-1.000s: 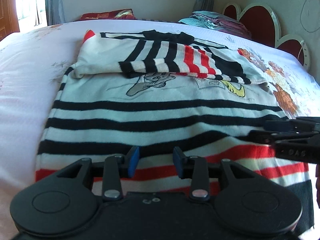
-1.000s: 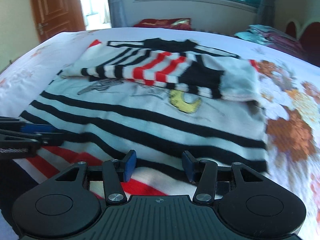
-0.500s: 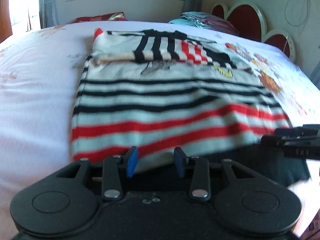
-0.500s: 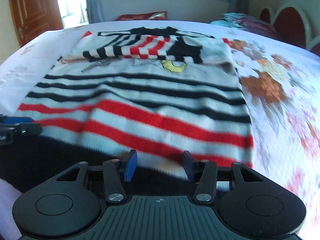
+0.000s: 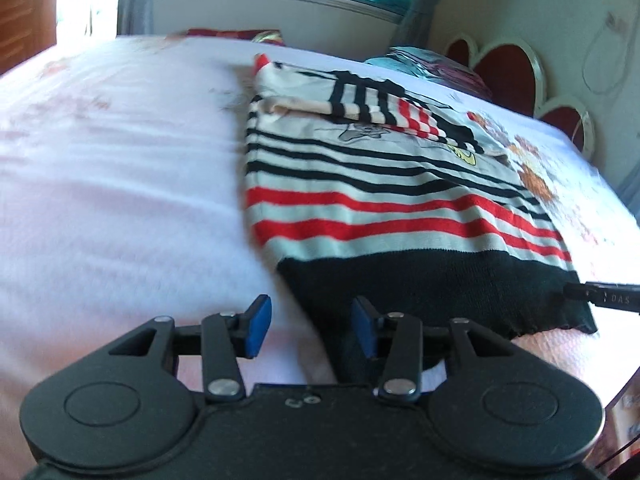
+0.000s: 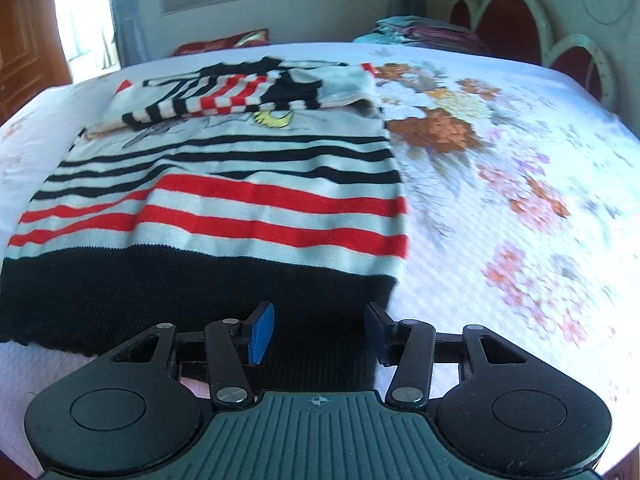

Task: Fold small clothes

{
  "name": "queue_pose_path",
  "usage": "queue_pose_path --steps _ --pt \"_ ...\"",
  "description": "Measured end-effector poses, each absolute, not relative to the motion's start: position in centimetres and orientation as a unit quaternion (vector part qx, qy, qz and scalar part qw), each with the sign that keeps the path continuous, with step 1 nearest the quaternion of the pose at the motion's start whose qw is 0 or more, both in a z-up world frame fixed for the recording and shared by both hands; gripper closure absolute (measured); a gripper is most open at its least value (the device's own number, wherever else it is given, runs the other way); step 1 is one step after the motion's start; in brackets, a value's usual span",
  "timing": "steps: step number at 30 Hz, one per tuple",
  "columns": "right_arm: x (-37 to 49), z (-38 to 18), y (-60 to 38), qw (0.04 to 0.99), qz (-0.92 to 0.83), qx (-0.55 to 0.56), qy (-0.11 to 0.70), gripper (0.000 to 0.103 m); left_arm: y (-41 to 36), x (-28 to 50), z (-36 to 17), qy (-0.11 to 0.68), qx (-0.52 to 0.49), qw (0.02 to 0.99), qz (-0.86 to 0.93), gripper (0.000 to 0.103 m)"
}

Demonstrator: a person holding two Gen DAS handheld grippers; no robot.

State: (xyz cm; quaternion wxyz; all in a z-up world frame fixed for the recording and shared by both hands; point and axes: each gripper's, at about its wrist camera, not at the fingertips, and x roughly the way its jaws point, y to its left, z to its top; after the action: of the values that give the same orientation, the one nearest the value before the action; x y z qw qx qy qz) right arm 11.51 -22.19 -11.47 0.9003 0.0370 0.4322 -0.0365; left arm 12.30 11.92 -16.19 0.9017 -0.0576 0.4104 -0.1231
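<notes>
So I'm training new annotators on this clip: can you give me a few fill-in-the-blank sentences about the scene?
1. The sweater lies on a ____.
2. The band along its near hem is coloured ____.
3. Both sleeves are folded across the ____ of the sweater.
4. The left tool and right tool are both ____.

Missing words: bed; black; chest; open

Between left gripper [image 5: 306, 326] blue tips: bed sheet [image 5: 120, 200] and sweater [image 5: 400, 216] corner are lying there.
Left of it: bare sheet is stretching away.
Right of it: right gripper [image 6: 320, 334] is poking in.
Far ahead: pillows [image 6: 420, 32] are blocking.
</notes>
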Motion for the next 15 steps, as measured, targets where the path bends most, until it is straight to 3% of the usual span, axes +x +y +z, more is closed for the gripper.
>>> queue_pose_path --steps 13,15 --pt "9.8 -12.2 -25.7 0.883 -0.052 0.134 0.447 0.054 11.1 13.5 -18.3 0.446 -0.133 0.866 -0.181 0.065" --pt "9.8 -12.2 -25.5 0.882 -0.047 0.135 0.448 0.054 10.9 13.8 -18.3 0.452 -0.132 0.862 -0.186 0.080"
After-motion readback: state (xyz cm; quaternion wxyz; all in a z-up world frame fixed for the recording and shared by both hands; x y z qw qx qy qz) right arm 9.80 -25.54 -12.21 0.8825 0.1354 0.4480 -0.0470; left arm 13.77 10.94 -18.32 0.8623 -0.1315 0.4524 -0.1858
